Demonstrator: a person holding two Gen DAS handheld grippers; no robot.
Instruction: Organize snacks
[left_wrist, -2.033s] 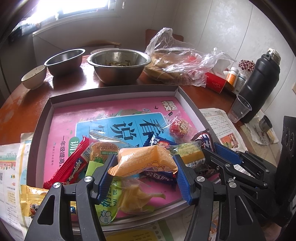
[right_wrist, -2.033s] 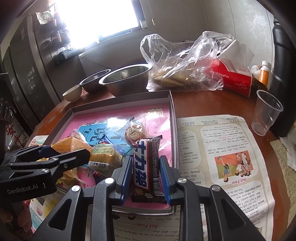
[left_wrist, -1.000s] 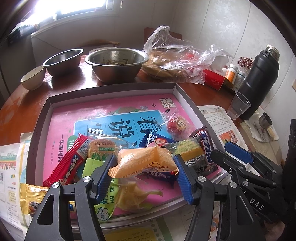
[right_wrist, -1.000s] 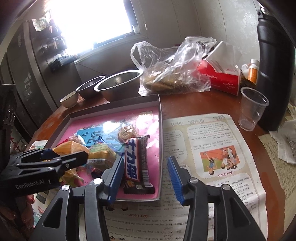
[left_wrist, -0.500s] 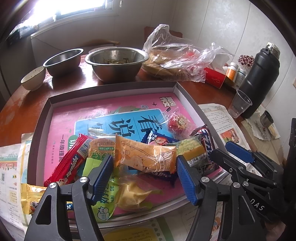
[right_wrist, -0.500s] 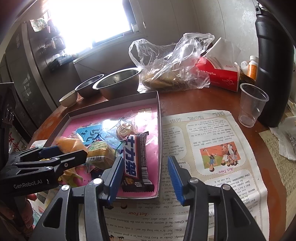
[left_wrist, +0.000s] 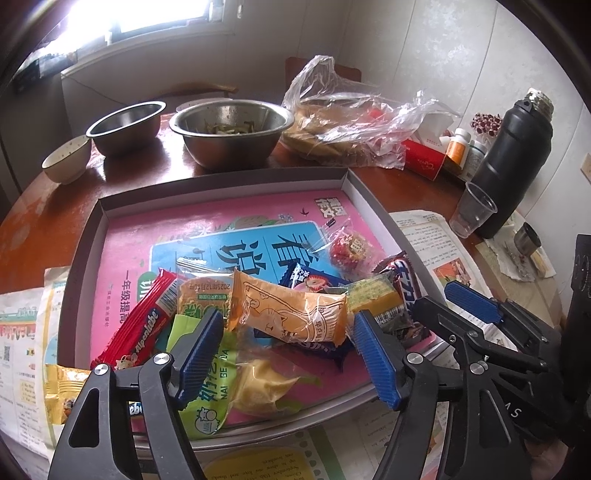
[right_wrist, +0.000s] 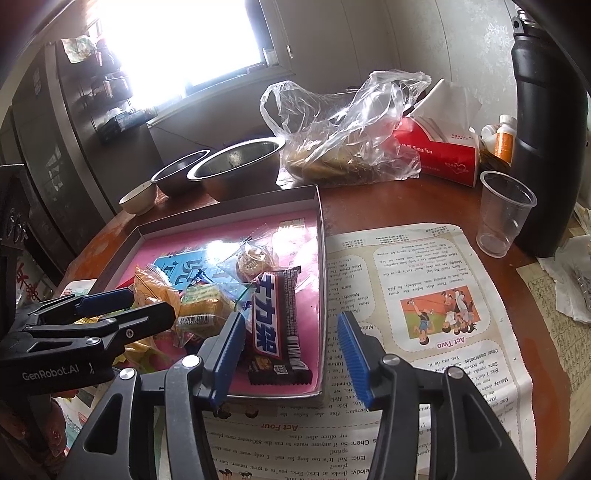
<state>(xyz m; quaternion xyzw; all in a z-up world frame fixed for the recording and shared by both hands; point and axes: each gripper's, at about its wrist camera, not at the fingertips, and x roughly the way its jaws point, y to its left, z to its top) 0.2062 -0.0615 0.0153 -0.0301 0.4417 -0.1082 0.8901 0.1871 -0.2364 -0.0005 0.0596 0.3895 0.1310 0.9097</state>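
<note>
A shallow grey box (left_wrist: 236, 179) with a pink printed floor holds a heap of snack packets at its near side. My left gripper (left_wrist: 288, 354) is open over the heap; an orange packet (left_wrist: 291, 312) lies loose between its blue pads. My right gripper (right_wrist: 291, 354) is open at the box's near right corner, beside a dark chocolate bar (right_wrist: 275, 325) lying flat in the box (right_wrist: 319, 221). A red Alpenliebe stick (left_wrist: 142, 325), a green packet (left_wrist: 210, 384) and a red wrapped candy (left_wrist: 351, 249) also lie in the box. The left gripper shows in the right wrist view (right_wrist: 147, 299).
Two steel bowls (left_wrist: 231, 129) and a small ceramic bowl (left_wrist: 66, 162) stand behind the box. A plastic bag of bread (left_wrist: 343, 125), a red tissue box (right_wrist: 439, 151), a black flask (left_wrist: 513, 162) and a clear cup (right_wrist: 504, 212) stand at the right. A printed sheet (right_wrist: 424, 295) covers the table.
Both grippers opened. The right one let the chocolate bar down into the box and drew back; the left one released the orange packet, which now lies flat on the heap.
</note>
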